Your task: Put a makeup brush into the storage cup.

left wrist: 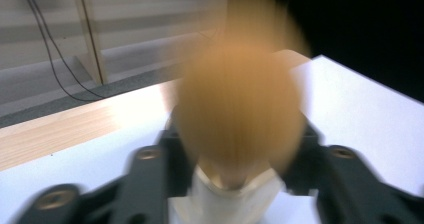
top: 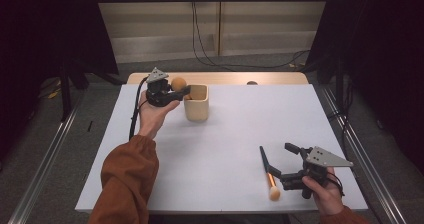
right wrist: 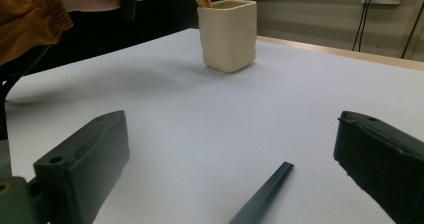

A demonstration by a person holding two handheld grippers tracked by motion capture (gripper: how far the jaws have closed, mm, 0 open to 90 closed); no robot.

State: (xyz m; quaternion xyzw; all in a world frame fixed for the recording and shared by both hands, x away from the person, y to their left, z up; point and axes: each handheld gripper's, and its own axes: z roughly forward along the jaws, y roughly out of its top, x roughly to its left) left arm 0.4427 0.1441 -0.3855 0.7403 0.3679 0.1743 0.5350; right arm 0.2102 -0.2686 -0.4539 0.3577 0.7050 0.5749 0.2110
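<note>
A beige square cup (top: 196, 103) stands on the white table (top: 240, 129) at the back left. My left gripper (top: 182, 91) hovers at the cup's left rim. In the left gripper view a blurred orange-bristled brush (left wrist: 237, 84) stands head-up between that gripper's (left wrist: 237, 136) jaws, its lower end in the cup (left wrist: 230, 201). The jaws look parted from it. A second brush (top: 268, 171) with a black handle and pale head lies at the front right. My right gripper (top: 280, 160) rests open around its handle (right wrist: 262, 196), jaws (right wrist: 232, 149) wide apart. The cup (right wrist: 228, 34) stands far off.
A wooden strip (top: 220, 78) runs along the table's far edge, with a small dark object (top: 252, 83) on it. Black cables (top: 200, 44) hang down the back wall to the floor. Metal rails (top: 350, 134) flank the table. White tabletop stretches between the cup and the right gripper.
</note>
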